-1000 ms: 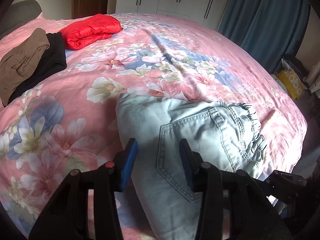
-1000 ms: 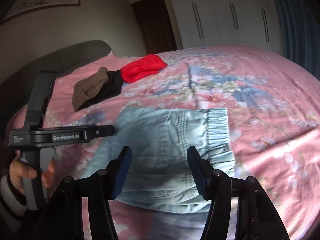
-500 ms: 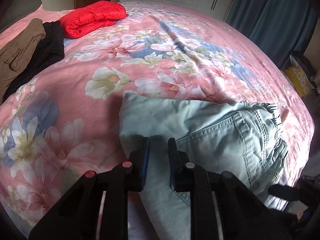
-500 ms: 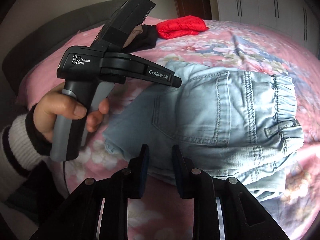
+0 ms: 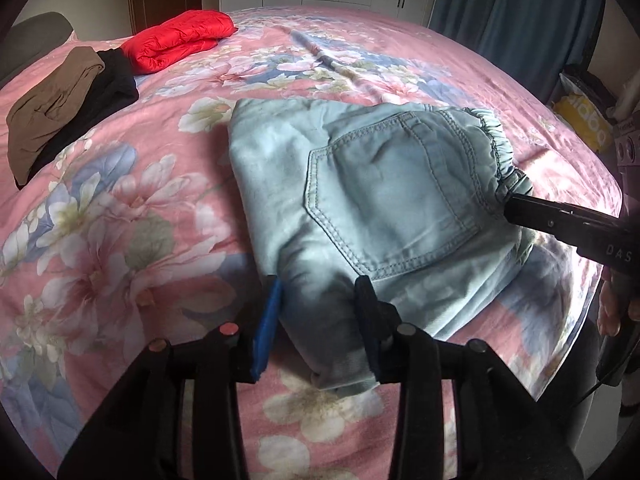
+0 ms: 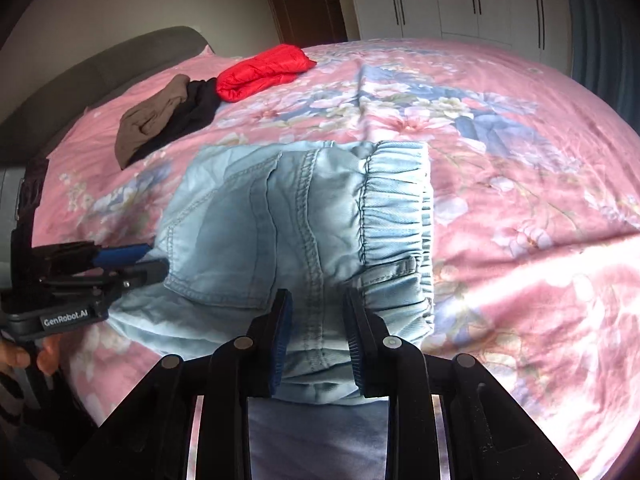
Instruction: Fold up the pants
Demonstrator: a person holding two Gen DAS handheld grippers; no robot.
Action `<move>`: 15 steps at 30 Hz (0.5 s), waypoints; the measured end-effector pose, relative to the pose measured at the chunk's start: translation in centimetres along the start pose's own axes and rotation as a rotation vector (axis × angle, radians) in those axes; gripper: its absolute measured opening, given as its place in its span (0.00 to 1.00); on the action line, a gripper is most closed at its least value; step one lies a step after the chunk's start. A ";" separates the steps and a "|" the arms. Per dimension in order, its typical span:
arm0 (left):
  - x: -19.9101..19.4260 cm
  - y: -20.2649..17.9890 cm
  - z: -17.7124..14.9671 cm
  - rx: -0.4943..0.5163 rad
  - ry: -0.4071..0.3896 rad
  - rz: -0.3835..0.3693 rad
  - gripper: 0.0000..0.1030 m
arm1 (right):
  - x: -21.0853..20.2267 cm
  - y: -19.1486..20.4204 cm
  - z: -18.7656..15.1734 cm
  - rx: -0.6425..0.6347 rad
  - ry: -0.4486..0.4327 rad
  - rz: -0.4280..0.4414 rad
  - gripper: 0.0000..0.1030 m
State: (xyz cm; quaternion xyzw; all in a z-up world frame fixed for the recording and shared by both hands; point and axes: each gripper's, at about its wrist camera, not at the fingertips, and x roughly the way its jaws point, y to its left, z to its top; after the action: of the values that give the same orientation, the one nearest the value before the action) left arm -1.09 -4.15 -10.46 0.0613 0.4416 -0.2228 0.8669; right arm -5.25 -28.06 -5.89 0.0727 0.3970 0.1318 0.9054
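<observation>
Both tongs are parted right now: your left tongs (image 5: 318, 320) straddle the near folded edge of the pants (image 5: 384, 208) with the cloth between the pads but no pinch, and your right tongs (image 6: 316, 328) sit the same way over the near edge by the elastic waistband (image 6: 396, 208) — released, holding nothing. The pants lie as a compact light-blue bundle on the near part of the bed (image 5: 120, 208), back pocket (image 5: 392, 200) facing up, waistband toward your right side, the layers stacked with no leg trailing out in either view. From that I would judge the folding is largely done, perhaps fully; what may remain is one more fold if you want a smaller packet, or just squaring the near edge, where the lower layers peek out a little unevenly. Farther back, well apart from the pants, a brown garment (image 5: 52, 100) lies against a black garment (image 5: 100, 96), with a red padded jacket (image 5: 180, 40) just beyond — none of them touch your work.
</observation>
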 end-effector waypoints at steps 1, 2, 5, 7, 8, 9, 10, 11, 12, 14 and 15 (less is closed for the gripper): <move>-0.3 0.2 0.0 -0.015 -0.004 0.006 0.45 | -0.2 -0.3 0.3 0.026 0.003 0.020 0.26; -0.5 0.5 -0.1 -0.027 -0.009 0.018 0.58 | -0.6 -0.6 0.7 0.053 0.000 0.038 0.26; -0.6 1.2 0.1 -0.065 -0.015 0.022 0.62 | -2.2 -1.5 1.3 0.109 -0.039 0.083 0.30; -0.4 1.6 0.2 -0.088 -0.007 0.019 0.62 | -2.7 -2.3 1.3 0.156 -0.047 0.114 0.48; -0.3 1.7 0.3 -0.096 -0.006 0.016 0.62 | -2.8 -2.8 1.3 0.179 -0.050 0.101 0.65; -0.2 1.8 0.4 -0.101 -0.004 0.011 0.62 | -2.8 -3.2 1.3 0.197 -0.052 0.085 0.68; 0.0 1.8 0.5 -0.104 0.000 0.012 0.62 | -2.7 -3.7 1.3 0.217 -0.045 0.078 0.68; 0.1 1.8 0.6 -0.108 0.003 0.016 0.63 | -2.5 -4.1 1.2 0.242 -0.036 0.075 0.68; 0.3 1.8 0.7 -0.111 0.007 0.014 0.64 | -2.3 -4.7 1.2 0.267 -0.029 0.076 0.68; 0.7 1.9 0.9 -0.118 0.017 0.004 0.64 | -1.7 -5.3 1.1 0.302 -0.005 0.089 0.68; 0.9 1.9 1.0 -0.119 0.021 0.003 0.64 | -1.3 -5.5 1.0 0.313 0.009 0.088 0.68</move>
State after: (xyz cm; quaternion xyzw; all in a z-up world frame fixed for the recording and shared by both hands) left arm 0.94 -3.07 -10.77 0.0125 0.4631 -0.1942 0.8647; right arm -4.35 -33.76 -5.60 0.2295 0.4133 0.1082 0.8745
